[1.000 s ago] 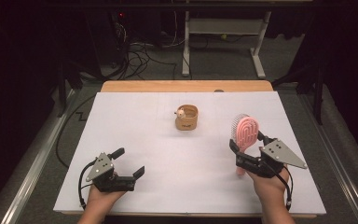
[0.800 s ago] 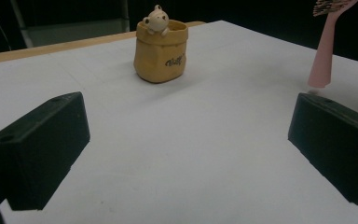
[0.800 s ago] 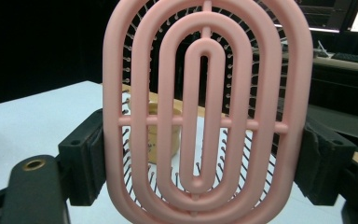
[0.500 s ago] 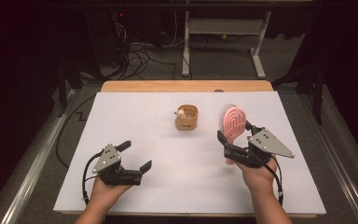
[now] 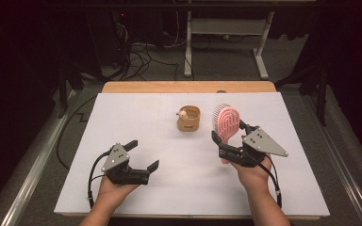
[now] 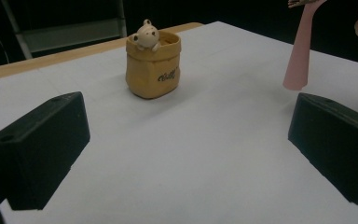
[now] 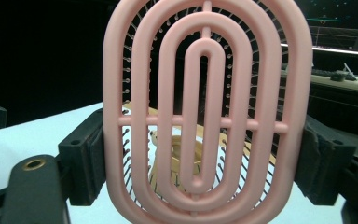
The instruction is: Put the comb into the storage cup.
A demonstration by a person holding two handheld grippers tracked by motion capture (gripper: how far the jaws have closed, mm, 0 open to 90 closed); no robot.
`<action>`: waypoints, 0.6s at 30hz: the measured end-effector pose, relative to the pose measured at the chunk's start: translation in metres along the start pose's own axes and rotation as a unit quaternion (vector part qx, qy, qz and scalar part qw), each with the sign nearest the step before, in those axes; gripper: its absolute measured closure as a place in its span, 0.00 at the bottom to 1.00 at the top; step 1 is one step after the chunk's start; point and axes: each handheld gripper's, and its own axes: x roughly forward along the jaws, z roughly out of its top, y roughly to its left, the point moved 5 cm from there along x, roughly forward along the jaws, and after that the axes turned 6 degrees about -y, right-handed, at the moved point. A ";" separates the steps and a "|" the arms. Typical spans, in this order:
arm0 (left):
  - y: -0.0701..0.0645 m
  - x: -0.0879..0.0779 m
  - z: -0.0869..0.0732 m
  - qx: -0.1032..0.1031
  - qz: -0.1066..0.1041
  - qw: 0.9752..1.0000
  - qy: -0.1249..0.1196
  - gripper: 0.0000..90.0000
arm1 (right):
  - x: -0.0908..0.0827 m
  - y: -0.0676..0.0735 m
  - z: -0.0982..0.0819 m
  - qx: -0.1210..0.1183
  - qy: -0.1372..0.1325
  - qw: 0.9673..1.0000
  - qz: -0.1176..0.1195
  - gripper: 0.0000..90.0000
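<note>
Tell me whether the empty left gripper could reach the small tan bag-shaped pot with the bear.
Probably yes: the left gripper has open jaws, and bare white table lies between it and the tan pot.

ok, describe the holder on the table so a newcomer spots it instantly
Start at the white table with a wooden strip along its far edge. Just past the middle stands a tan sack-shaped pot, upright, left of the pink hairbrush that the right gripper holds. A pale bear figure peeks over its rim, and nothing else standing on the sheet is like it.
</note>
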 end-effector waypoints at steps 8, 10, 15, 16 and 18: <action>0.013 -0.009 -0.004 0.003 0.013 1.000 0.000 0.00 | 0.027 -0.001 0.006 0.000 0.010 1.000 -0.004 0.22; 0.017 -0.012 -0.006 0.003 0.018 1.000 -0.003 0.00 | 0.033 -0.003 0.009 -0.001 0.012 1.000 -0.005 0.22; 0.029 -0.020 -0.016 0.000 0.035 0.999 0.002 0.00 | 0.050 -0.006 0.011 0.007 0.018 1.000 -0.014 0.22; 0.031 -0.022 -0.018 -0.002 0.038 0.999 0.001 0.00 | 0.053 -0.007 0.010 0.009 0.020 1.000 -0.017 0.22; 0.032 -0.026 -0.020 -0.010 0.038 0.999 -0.008 0.00 | 0.055 -0.009 0.010 0.008 0.022 0.999 -0.024 0.22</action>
